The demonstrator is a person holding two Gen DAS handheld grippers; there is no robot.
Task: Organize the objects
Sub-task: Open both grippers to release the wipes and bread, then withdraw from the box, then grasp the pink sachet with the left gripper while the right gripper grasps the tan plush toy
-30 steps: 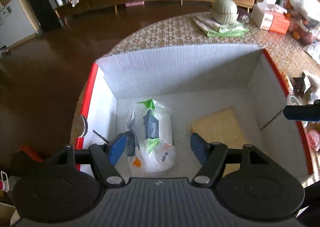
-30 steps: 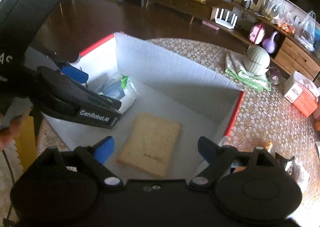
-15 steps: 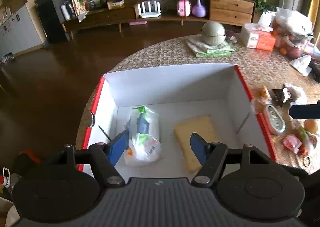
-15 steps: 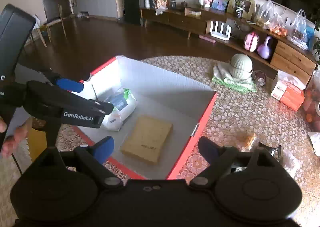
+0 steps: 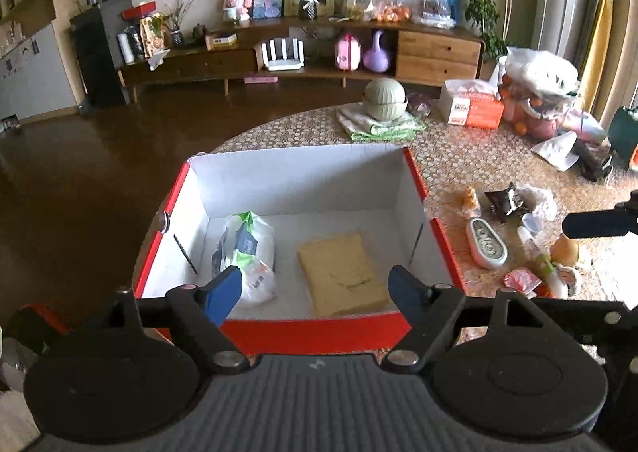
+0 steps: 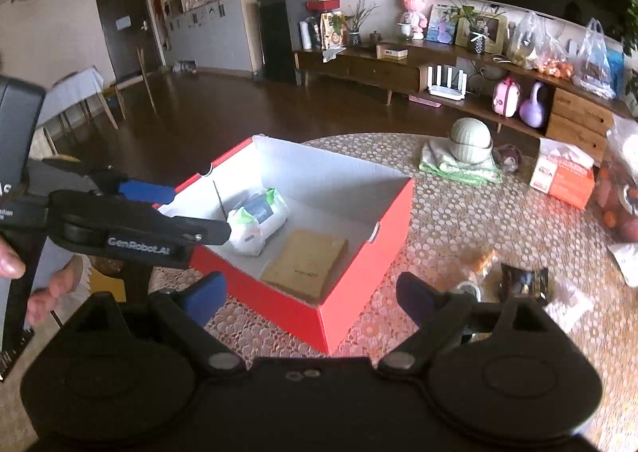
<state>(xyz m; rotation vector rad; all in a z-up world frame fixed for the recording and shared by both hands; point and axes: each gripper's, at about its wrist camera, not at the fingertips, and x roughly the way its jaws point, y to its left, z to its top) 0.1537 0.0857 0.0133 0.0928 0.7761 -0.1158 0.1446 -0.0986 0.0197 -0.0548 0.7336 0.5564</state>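
A red cardboard box with a white interior point(image 5: 422, 188) sits on a patterned round table point(image 6: 458, 220), already holding a white plastic wipes packet point(image 5: 247, 252) and a flat tan pad point(image 5: 341, 272). Both grippers hover spread apart and empty. Loose small items, including a white oval remote-like device point(image 5: 486, 248), lie right of the box, nearer the right gripper point(image 6: 311, 296) than the left gripper point(image 5: 315, 290).

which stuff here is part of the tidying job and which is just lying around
Part of the job:
red box
wipes pack and tan pad, both in it
loose items beside it: white oval device, black wrapper, tube
left tool and right tool, both open and empty

Just lying about:
green lidded bowl on folded cloths
tissue box
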